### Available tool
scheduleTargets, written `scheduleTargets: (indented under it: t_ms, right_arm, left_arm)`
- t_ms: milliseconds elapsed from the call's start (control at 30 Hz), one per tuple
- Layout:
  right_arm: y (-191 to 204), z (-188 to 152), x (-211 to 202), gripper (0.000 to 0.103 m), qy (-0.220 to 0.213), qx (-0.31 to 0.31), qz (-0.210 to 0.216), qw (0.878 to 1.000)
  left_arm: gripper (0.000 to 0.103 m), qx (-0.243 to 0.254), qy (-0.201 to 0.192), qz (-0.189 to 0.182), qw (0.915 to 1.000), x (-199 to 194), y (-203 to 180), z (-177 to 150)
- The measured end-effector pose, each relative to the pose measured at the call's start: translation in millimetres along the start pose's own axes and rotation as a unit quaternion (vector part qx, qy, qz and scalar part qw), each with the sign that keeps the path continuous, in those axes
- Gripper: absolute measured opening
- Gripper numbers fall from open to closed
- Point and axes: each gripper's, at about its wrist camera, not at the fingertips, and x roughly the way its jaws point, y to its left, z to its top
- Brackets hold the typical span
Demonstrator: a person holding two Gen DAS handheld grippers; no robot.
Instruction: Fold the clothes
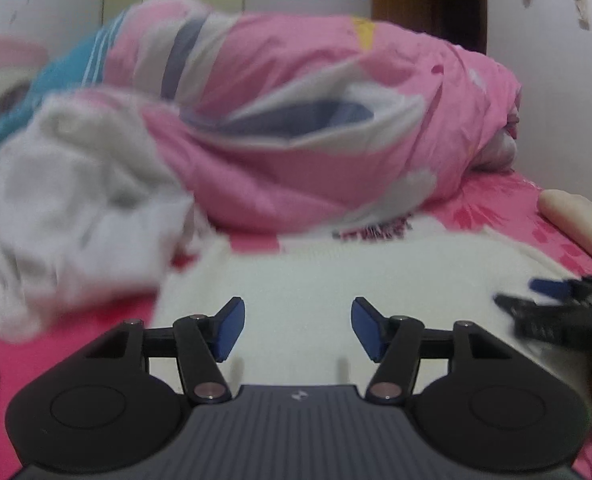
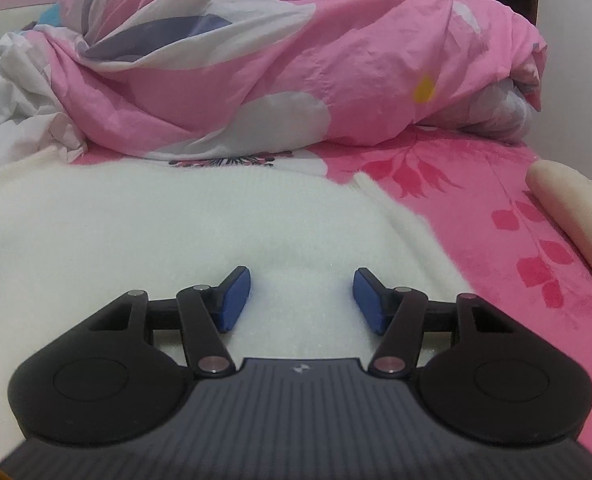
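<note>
A white sweater [image 2: 200, 220] lies spread flat on the pink bedsheet [image 2: 495, 200], just in front of a bunched pink duvet [image 2: 296, 60], with a crumpled white cloth [image 1: 68, 216] at the duvet's left end. The left gripper [image 1: 297, 328] hangs over the sweater's near part, its jaws spread with nothing between them. The right gripper [image 2: 301, 298] sits low over the sweater nearer its right edge, jaws likewise parted and pinching nothing.
</note>
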Motion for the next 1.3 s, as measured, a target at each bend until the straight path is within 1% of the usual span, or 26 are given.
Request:
scheduleTargets:
  t_ms: [100,133,167,200,267,333,400,467,500,533,567,600,667,700,767,833,900,967,1067,1133,1167,1267,1300]
  right_arm:
    - [-1.2,0.5,1.2,0.057,-0.002,0.001,0.001,1.0]
    - [-1.9,0.6,1.0,0.057,-0.002,0.003,0.002,1.0]
    - [-2.7,0.5,0.7,0.057,-0.002,0.004,0.004,1.0]
    - [-3.4,0.4,0.3,0.057,-0.003,0.006,0.006,1.0]
    - [-8.7,3.6,-1.9,0.057,0.005,0.013,0.019,1.0]
    - [-18.6,13.9,-7.8,0.056,0.011,0.028,0.037,0.999]
    - [-29.0,24.9,-12.3,0.056,-0.003,0.044,0.04,0.998]
    - [-40.7,28.2,-9.2,0.056,-0.002,0.05,0.04,0.998]
    - [-50.4,24.2,-3.4,0.052,0.01,0.054,0.03,0.998]
    - [-61.7,17.4,2.5,0.048,0.02,0.064,0.032,0.997]
    - [-75.3,10.0,5.0,0.043,0.022,0.088,0.049,0.995]
    - [-85.7,7.9,3.2,0.032,0.021,0.111,0.06,0.992]
    - [-100.7,8.6,-2.8,0.025,0.019,0.145,0.07,0.987]
    - [-105.1,12.5,-6.9,0.026,0.016,0.16,0.073,0.984]
    - [-105.2,24.5,-10.6,0.026,0.006,0.156,0.075,0.985]
    - [-98.2,40.2,-6.6,0.027,0.0,0.119,0.067,0.991]
    - [-90.8,51.7,11.2,0.026,0.008,0.087,0.076,0.993]
    - [-85.7,55.5,33.9,0.025,0.031,0.048,0.068,0.996]
    - [-94.6,49.3,59.3,0.025,0.07,0.019,0.038,0.997]
    - [-112.5,53.1,50.1,0.026,0.066,0.066,0.043,0.995]
    - [-117.6,54.7,39.8,0.027,0.057,0.079,0.042,0.994]
    - [-120.1,52.5,-2.3,0.026,0.023,0.077,0.05,0.995]
    - [-118.6,48.5,-13.3,0.025,0.019,0.074,0.069,0.995]
  left_arm:
    - [0.06,-0.034,0.049,0.005,0.9982,36.5,13.8,5.6]
    - [0.057,-0.053,0.075,0.012,0.9957,52.8,21.9,2.3]
    - [0.056,-0.074,0.091,0.012,0.9931,66.2,32.0,-4.3]
    - [0.056,-0.087,0.081,0.001,0.993,68.4,38.6,-9.2]
    - [0.056,-0.072,0.073,0.005,0.9947,64.8,34.7,-10.2]
    - [0.056,-0.054,0.067,0.013,0.9962,65.0,28.9,-12.1]
    - [0.056,-0.044,0.063,0.018,0.9969,65.3,25.2,-12.8]
    - [0.056,-0.043,0.061,0.018,0.997,64.7,24.8,-13.7]
    - [0.056,-0.045,0.06,0.016,0.9971,63.7,28.3,-14.5]
    - [0.057,-0.045,0.058,0.014,0.9972,63.9,29.1,-14.8]
    - [0.057,-0.045,0.056,0.013,0.9973,64.3,29.9,-15.1]
    - [0.057,-0.043,0.055,0.013,0.9975,65.9,29.0,-14.6]
    - [0.057,-0.04,0.053,0.015,0.9977,65.4,27.7,-15.5]
    - [0.058,-0.039,0.051,0.017,0.9978,65.4,27.1,-16.0]
    - [0.058,-0.036,0.049,0.019,0.998,65.9,25.5,-16.6]
    - [0.058,-0.035,0.049,0.02,0.998,66.0,25.3,-16.6]
    - [0.058,-0.034,0.048,0.02,0.9981,66.0,25.0,-16.7]
    - [0.058,-0.034,0.047,0.019,0.9981,66.0,25.4,-16.9]
    - [0.058,-0.033,0.046,0.018,0.9982,65.8,25.7,-17.5]
    - [0.059,-0.033,0.045,0.017,0.9983,65.8,26.1,-18.0]
    - [0.059,-0.033,0.045,0.017,0.9983,66.0,26.2,-18.0]
    - [0.06,-0.028,0.045,0.018,0.9984,66.8,24.9,-17.8]
    - [0.06,-0.027,0.045,0.018,0.9984,67.1,24.5,-17.7]
